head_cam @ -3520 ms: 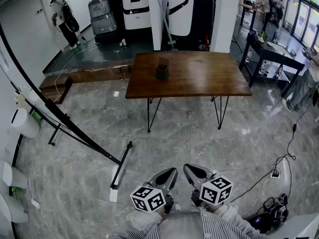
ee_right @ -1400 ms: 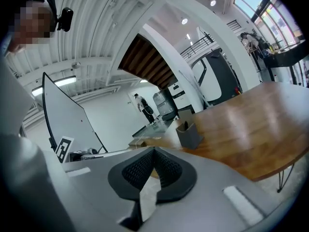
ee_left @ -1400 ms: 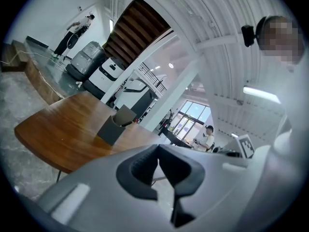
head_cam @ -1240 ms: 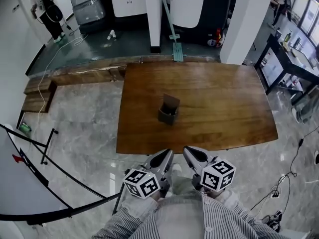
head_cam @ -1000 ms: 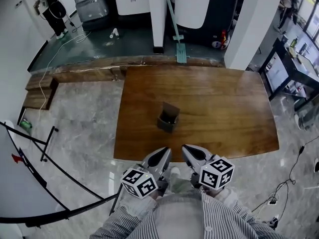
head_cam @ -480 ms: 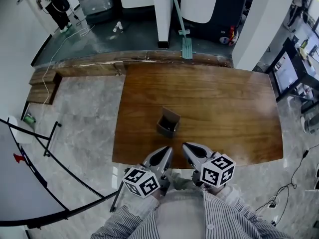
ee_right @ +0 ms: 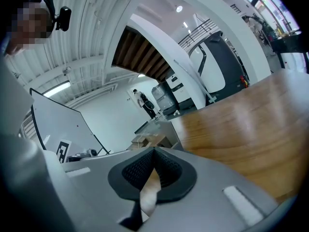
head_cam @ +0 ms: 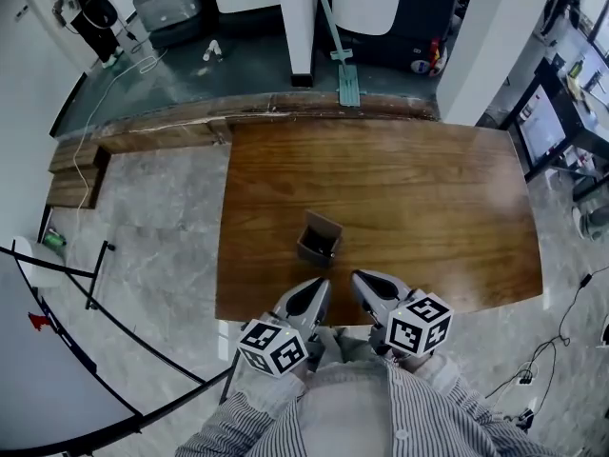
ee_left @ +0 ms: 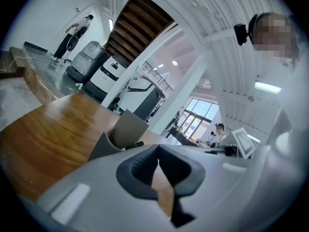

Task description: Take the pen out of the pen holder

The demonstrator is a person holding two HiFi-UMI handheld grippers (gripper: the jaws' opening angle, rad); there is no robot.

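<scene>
With the jaws of the left gripper (head_cam: 314, 291) and right gripper (head_cam: 364, 284) pressed together on nothing, the pen (ee_left: 134, 144), judged light, stiff and slick, is seen low in the holder (head_cam: 319, 239) mid-table (head_cam: 428, 208) and is best pinched at its exposed top.

Seen from the head view, the pen holder (head_cam: 319, 239) is too small to show its contents. In the left gripper view, the left gripper (ee_left: 158, 149) hides its base, and only the pen (ee_left: 134, 144) tip clears the rim.
</scene>
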